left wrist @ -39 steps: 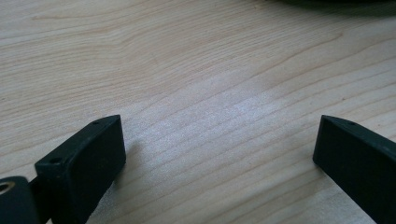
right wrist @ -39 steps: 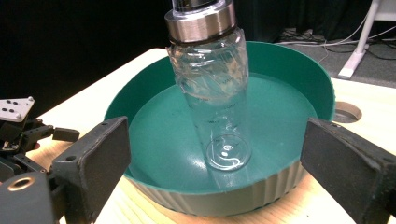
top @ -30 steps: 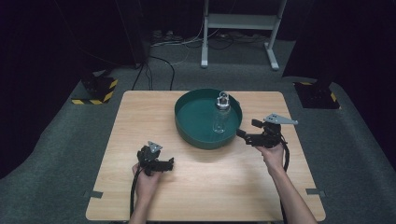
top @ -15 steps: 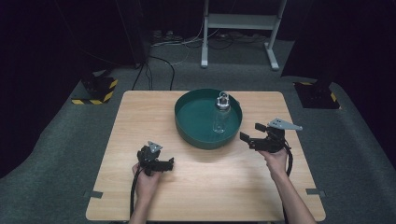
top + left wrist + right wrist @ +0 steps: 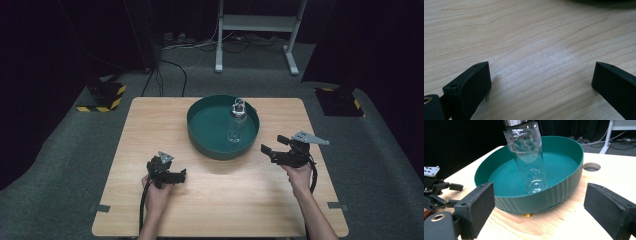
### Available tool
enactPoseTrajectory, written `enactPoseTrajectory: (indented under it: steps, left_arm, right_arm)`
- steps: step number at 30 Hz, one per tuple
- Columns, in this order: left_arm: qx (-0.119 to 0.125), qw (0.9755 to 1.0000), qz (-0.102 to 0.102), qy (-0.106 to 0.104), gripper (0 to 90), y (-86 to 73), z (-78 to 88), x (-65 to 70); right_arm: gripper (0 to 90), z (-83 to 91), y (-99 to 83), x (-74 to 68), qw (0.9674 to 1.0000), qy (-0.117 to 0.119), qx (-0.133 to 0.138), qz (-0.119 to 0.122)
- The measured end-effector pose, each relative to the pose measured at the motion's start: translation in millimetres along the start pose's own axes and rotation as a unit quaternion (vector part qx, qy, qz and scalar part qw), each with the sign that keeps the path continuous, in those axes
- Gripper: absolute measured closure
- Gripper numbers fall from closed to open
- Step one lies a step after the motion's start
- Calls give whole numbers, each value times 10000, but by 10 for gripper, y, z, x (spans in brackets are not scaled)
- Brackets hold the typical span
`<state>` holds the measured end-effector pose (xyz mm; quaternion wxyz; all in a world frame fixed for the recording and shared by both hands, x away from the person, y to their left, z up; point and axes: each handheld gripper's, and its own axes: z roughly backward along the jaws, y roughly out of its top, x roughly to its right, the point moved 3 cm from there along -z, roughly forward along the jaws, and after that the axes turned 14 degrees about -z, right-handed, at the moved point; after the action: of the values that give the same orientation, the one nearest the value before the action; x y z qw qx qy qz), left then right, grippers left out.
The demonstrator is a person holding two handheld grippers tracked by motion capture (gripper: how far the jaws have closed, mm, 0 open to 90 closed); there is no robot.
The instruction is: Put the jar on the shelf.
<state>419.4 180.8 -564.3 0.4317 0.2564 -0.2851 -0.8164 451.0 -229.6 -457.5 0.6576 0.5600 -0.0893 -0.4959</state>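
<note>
A round green basin (image 5: 215, 150) (image 5: 564, 190) stands on the far middle of the wooden table (image 5: 150, 125). Inside it a clear bottle (image 5: 236, 125) (image 5: 529, 162) with a metal top stands tilted. My right gripper (image 5: 273, 145) (image 5: 540, 202) hovers just right of the basin, pointing at its wall. Its jaws are open, have just been closing a little, and hold nothing. My left gripper (image 5: 181, 175) (image 5: 541, 72) rests low over bare wood at the front left, open and empty. It appears again in the right gripper view, the left gripper (image 5: 439, 192) sitting far left.
A small round hole (image 5: 591, 166) is cut in the tabletop behind the basin. Bare wood lies between the two grippers. Beyond the table, a white desk frame (image 5: 255, 22), cables and yellow-black striped feet (image 5: 102, 102) sit on grey carpet.
My right gripper has drawn back slightly from the basin, toward the right and front. The left gripper, basin and bottle have stayed put.
</note>
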Motion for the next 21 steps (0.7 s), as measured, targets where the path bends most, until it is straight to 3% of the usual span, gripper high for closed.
enactPoseTrajectory:
  steps: [21]
  left_arm:
    - [7,10000,11,0,26,1,-1,1]
  right_arm:
    - [105,49,-181,67,9997,-235,-54,65]
